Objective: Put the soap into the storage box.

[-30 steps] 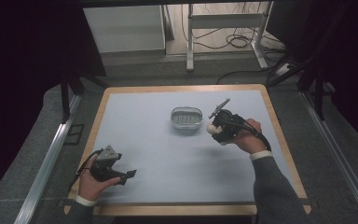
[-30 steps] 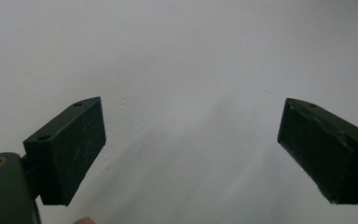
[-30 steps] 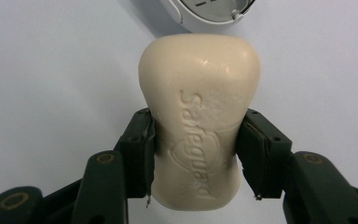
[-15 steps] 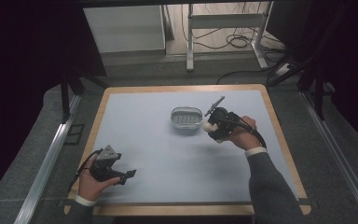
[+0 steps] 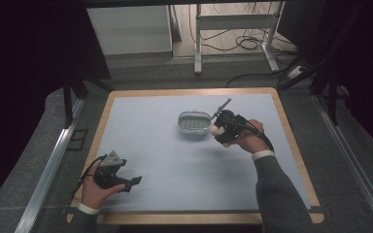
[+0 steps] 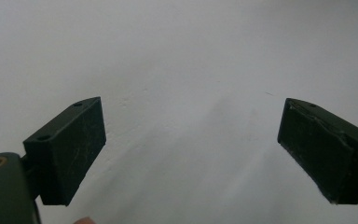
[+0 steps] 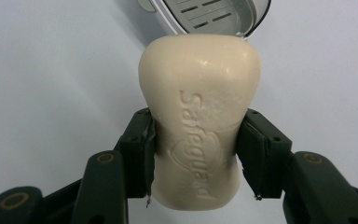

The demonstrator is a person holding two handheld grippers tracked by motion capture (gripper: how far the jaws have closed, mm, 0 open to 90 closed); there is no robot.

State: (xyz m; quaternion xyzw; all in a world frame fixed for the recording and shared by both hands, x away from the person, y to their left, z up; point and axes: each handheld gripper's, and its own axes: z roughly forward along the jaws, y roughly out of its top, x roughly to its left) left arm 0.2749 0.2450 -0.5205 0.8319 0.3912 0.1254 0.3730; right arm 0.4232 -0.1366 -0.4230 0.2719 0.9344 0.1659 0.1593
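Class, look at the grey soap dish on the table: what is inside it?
The soap dish holds nothing visible: just its slotted floor. The soap bar is clamped in the right tool beside it, and in the right gripper view it covers the dish's near edge.

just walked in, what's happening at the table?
A person is working with a handheld gripper in each hand. The right claw is clamped on a cream bar of soap stamped Safeguard, held just beside a slotted soap dish near the middle of the light blue table. The soap is not in the dish yet. The left claw is open and holds nothing, sitting low over bare table at the near left corner.
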